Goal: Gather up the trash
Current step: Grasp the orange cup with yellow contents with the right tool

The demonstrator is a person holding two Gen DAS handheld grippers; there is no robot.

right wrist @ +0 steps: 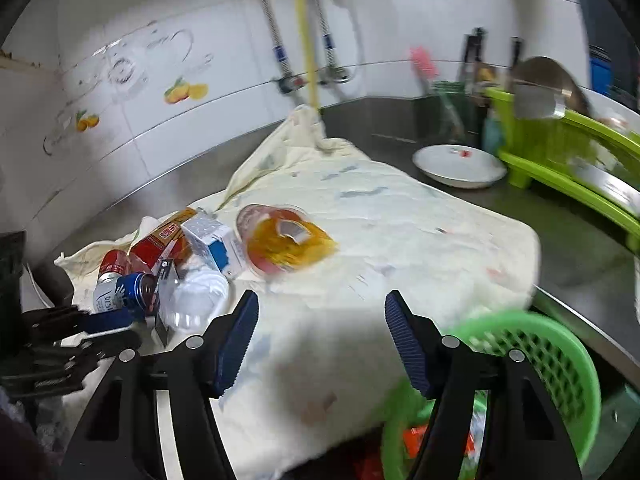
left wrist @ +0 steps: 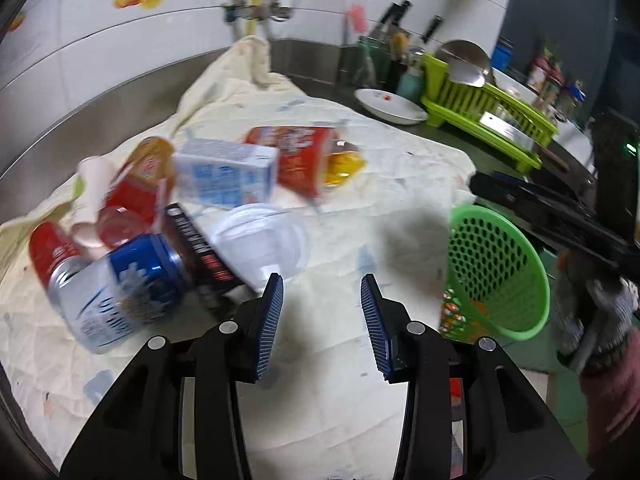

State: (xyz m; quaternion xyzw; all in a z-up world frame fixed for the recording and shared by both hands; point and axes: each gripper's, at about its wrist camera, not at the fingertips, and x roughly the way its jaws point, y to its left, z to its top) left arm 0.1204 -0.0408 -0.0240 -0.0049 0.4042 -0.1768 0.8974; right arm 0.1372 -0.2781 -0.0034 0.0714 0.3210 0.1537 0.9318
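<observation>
Green basket (right wrist: 560, 356) holds red wrappers (right wrist: 416, 440).

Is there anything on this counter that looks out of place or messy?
Yes. A heap of trash lies tipped over on the cream cloth: a blue and silver can on its side, a red can, a white and blue carton, and a red cup with its yellow lid torn. The green basket stands apart at the cloth's edge.
</observation>
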